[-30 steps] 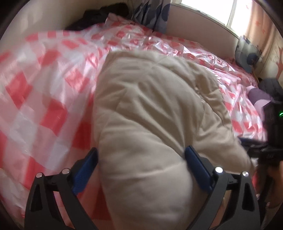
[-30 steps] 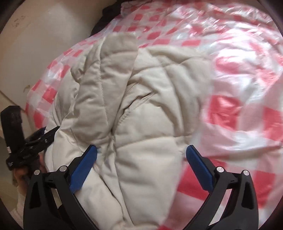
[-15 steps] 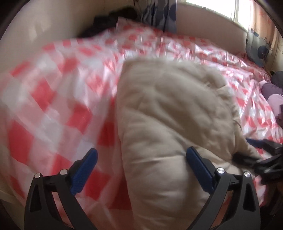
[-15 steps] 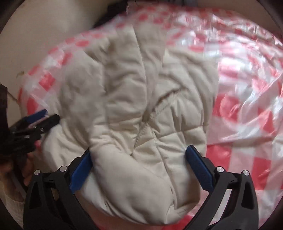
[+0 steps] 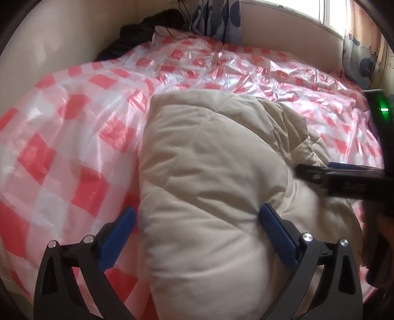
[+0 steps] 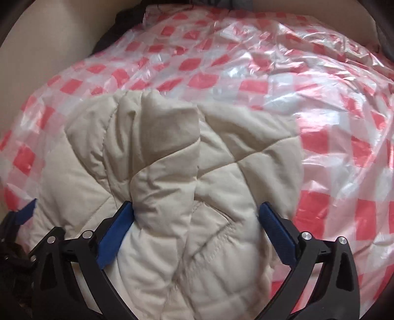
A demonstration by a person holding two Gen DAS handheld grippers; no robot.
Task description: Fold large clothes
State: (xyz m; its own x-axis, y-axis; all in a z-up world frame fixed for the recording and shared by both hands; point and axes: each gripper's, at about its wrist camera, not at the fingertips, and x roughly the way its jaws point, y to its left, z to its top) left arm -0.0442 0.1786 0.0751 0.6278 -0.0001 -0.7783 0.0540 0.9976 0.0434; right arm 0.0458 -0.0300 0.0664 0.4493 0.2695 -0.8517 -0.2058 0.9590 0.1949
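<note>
Left wrist view: a cream quilted jacket (image 5: 211,187), bundled into a thick fold, lies on a bed covered by a red-and-white checked plastic sheet (image 5: 73,137). The left tongs (image 5: 197,236) stand wide apart, their blue pads at 7 and 5 o'clock; the near end of the jacket bulges up between them, the pad at 5 o'clock touching the fabric, the other lying just beside it over the sheet. At 3 o'clock the right tongs (image 5: 317,172) enter from the edge, tips against the jacket's side; a green light (image 5: 384,109) glows on the device above them. Dark clothing (image 5: 147,32) is heaped at 11 o'clock by the wall, a patterned curtain (image 5: 219,19) hangs at 12 o'clock, and a window (image 5: 332,12) shows at 1 o'clock

Right wrist view: the jacket (image 6: 172,177) fills the lower centre, a sleeve-like fold (image 6: 167,133) laid across its top toward 12 o'clock. The right tongs (image 6: 197,233) are spread apart, astride the jacket's near edge, the pad at 7 o'clock pressed into the fabric. The left tongs (image 6: 24,211) appear at 9 o'clock beside the jacket. The checked sheet (image 6: 320,110) extends from 10 to 4 o'clock
</note>
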